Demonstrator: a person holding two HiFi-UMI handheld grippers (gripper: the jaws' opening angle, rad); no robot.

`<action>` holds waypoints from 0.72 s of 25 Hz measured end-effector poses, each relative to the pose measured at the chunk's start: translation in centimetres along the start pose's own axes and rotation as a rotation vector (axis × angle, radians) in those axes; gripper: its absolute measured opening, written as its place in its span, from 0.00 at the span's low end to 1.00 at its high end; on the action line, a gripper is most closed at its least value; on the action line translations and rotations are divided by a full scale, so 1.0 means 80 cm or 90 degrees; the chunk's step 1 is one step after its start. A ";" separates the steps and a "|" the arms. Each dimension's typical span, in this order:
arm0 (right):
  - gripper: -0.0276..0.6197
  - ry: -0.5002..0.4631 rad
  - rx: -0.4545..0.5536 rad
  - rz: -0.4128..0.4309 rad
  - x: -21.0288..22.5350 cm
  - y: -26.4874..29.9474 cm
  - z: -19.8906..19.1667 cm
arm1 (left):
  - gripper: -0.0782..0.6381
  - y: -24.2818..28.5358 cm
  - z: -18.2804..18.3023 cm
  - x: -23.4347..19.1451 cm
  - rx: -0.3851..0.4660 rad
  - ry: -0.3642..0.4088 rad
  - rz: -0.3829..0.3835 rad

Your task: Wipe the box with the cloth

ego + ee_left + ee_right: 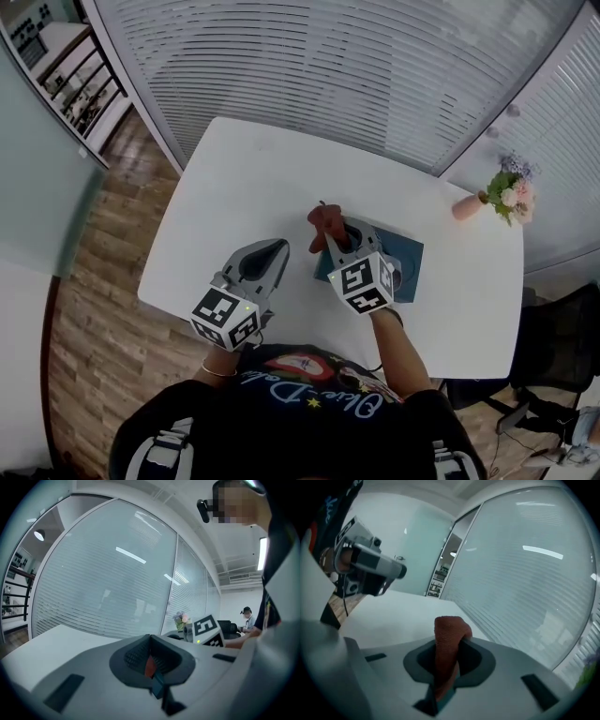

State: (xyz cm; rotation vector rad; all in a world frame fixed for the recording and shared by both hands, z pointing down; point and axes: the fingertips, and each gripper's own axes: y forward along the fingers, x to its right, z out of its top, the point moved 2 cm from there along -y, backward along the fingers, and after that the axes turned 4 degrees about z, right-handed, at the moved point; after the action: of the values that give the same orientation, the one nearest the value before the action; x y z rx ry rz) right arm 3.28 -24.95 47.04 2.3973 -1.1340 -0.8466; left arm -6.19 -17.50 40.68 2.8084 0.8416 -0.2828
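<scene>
A flat dark teal box (407, 261) lies on the white table (244, 178), right of the middle. My right gripper (339, 236) hovers over the box's left end, shut on a red-brown cloth (325, 225) that sticks up past the jaw tips. In the right gripper view the cloth (449, 645) stands clamped between the closed jaws, folded over at the top. My left gripper (277, 247) is held above the table just left of the box, shut with nothing in it. In the left gripper view its jaws meet with no gap.
A pink vase of flowers (506, 195) stands near the table's far right corner. Blinds behind glass run along the far side. A wooden floor (103, 309) lies to the left, and a black chair (562, 342) stands at the right.
</scene>
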 end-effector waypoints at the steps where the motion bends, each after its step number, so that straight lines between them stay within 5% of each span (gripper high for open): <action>1: 0.12 -0.007 -0.023 -0.001 -0.002 0.002 -0.012 | 0.12 -0.001 0.000 0.001 -0.001 0.000 -0.001; 9: 0.12 -0.008 -0.073 -0.039 0.017 -0.015 -0.051 | 0.12 0.008 -0.003 0.014 -0.004 0.003 -0.019; 18: 0.11 0.057 -0.120 -0.103 0.047 -0.059 -0.108 | 0.12 0.031 -0.008 0.039 -0.018 0.006 -0.068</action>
State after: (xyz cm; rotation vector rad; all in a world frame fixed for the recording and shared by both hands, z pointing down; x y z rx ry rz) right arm 13.44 -24.49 49.66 2.3657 -0.7984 -0.8467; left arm -2.19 -17.74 40.85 2.7460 0.9909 -0.2720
